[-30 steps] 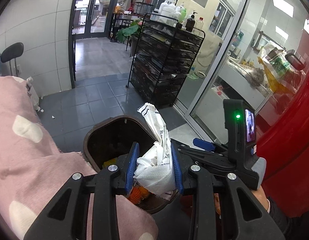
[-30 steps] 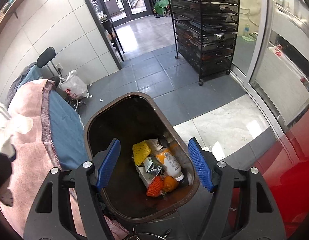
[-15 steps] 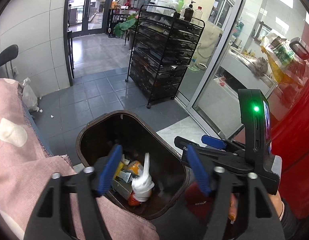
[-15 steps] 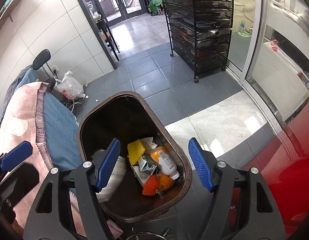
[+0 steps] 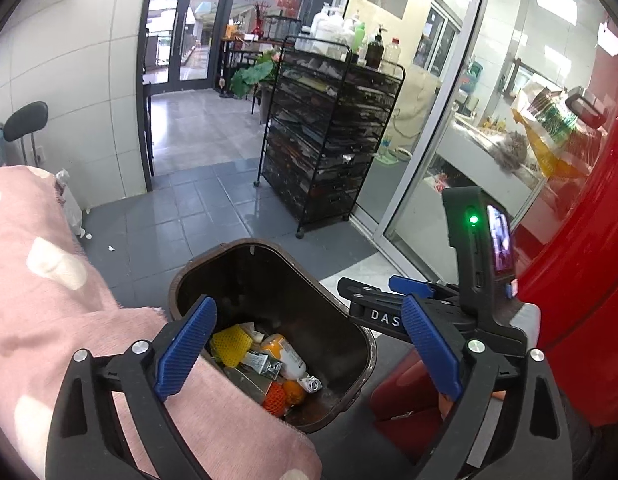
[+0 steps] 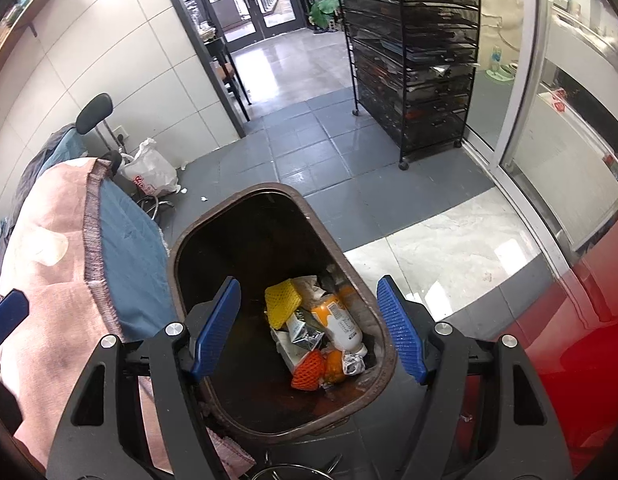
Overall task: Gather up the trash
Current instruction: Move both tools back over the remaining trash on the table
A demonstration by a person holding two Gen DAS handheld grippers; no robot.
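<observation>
White wrapper gone from left gripper [image 5: 309,354]

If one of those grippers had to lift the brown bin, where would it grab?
Probably the bin's rim on a long side, coming from above with one finger inside and one outside. The wall is thin and upright, the mouth open, and the whole body looks too wide to span.

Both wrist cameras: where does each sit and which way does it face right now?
Left wrist: on the left gripper, angled down at the brown bin; its empty jaws are opening, with the right gripper and a hand in view.
Right wrist: on the right gripper, looking down into the bin; open blue fingers show.
Shared: bin, yellow foam net, black drawer rack.
</observation>
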